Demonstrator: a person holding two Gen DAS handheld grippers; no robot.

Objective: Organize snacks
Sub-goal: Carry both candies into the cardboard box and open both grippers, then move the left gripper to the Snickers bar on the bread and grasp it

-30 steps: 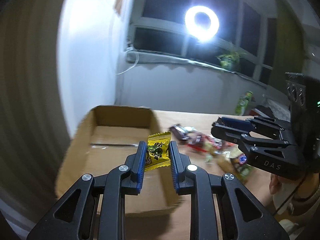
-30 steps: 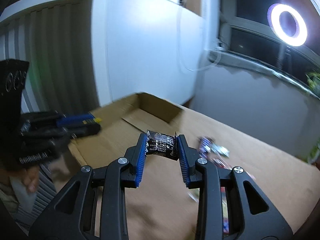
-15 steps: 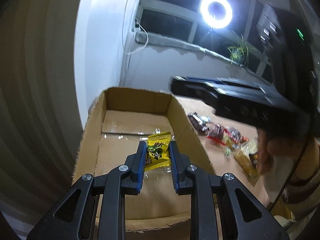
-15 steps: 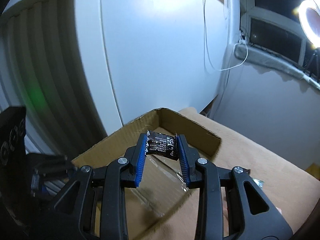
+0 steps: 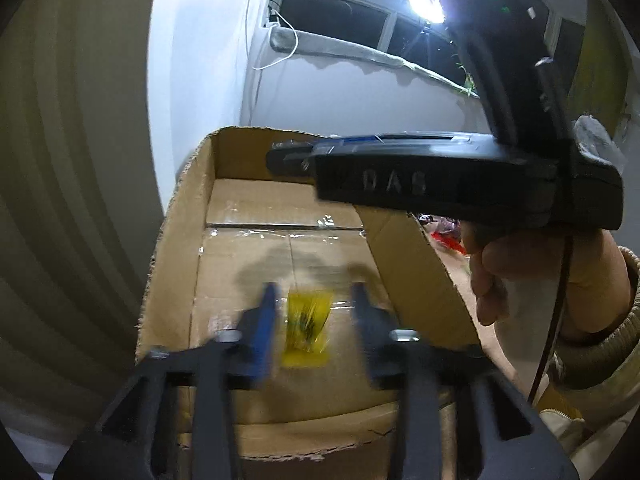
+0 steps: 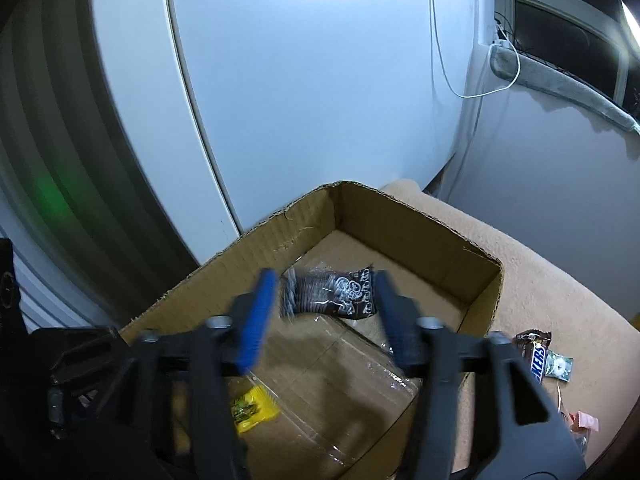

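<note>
In the left wrist view, the left gripper (image 5: 312, 320) is being held with its jaws spread apart over the cardboard box (image 5: 176, 240). The yellow snack packet (image 5: 306, 326) is seen blurred between the fingers, touching neither, and whether it is already resting on the box floor cannot be told. The release is best done low and well inside the walls.

In the right wrist view, the right gripper (image 6: 326, 312) is likewise being shown with jaws parted, the dark snack packet (image 6: 332, 292) loose between them above the box's far end. More snacks (image 6: 538, 356) are being left on the table (image 6: 560, 280) beside the box.
</note>
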